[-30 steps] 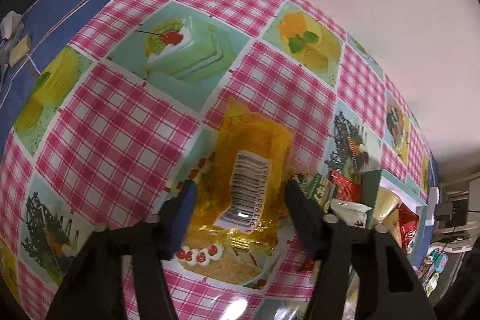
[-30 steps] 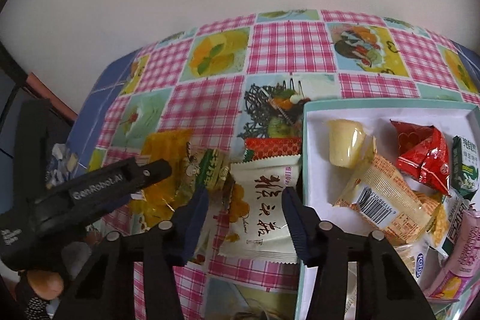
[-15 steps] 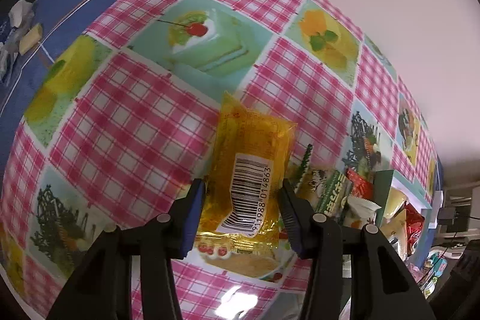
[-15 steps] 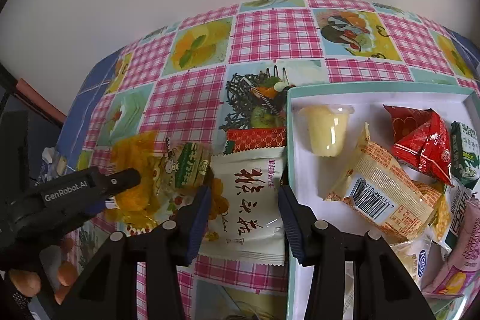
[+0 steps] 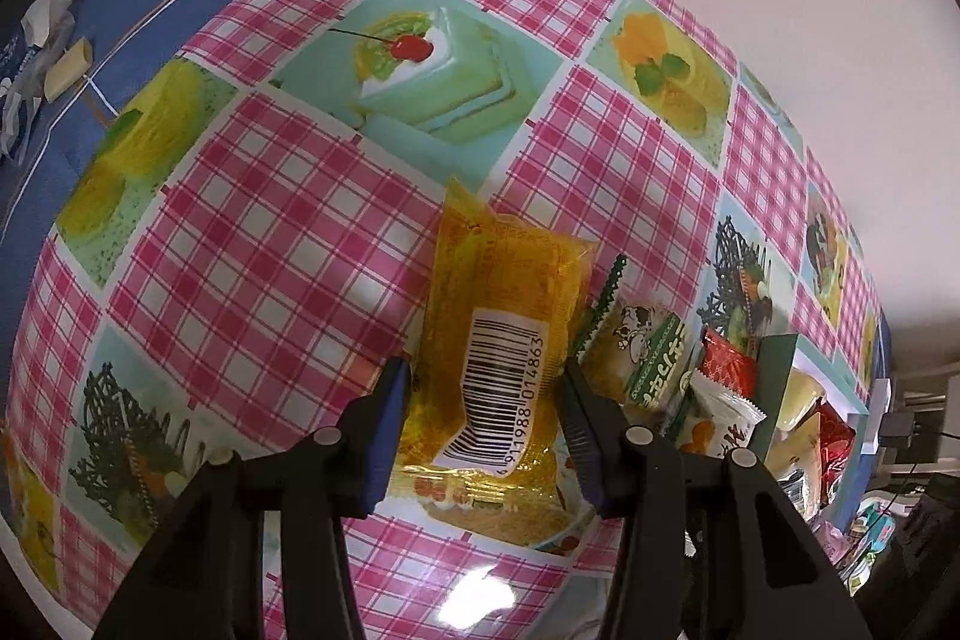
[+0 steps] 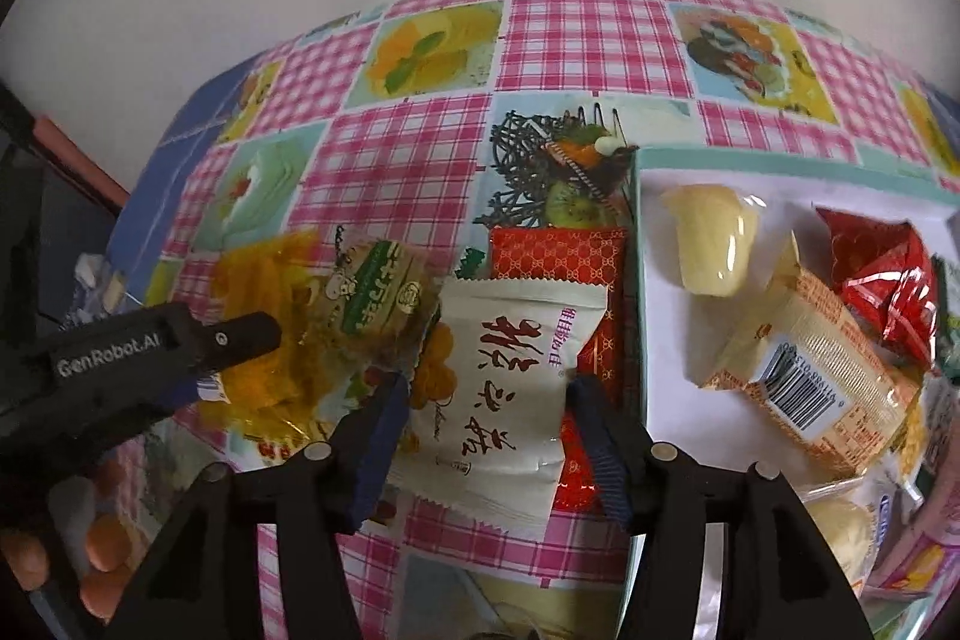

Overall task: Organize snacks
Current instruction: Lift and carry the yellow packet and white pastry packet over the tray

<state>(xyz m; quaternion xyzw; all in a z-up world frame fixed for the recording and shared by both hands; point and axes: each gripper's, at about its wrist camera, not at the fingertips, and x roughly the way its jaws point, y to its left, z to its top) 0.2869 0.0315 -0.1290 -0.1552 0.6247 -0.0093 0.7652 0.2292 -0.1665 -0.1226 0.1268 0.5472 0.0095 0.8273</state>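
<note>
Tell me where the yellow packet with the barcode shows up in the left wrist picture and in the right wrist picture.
Left wrist: yellow packet at centre, between the left gripper's fingers.
Right wrist: same packet at left-centre, behind the left gripper's finger.
Shared landmark: the green-labelled packet beside it.

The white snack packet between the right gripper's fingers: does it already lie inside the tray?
No, the white snack packet lies on the checked tablecloth, left of the tray wall.
</note>
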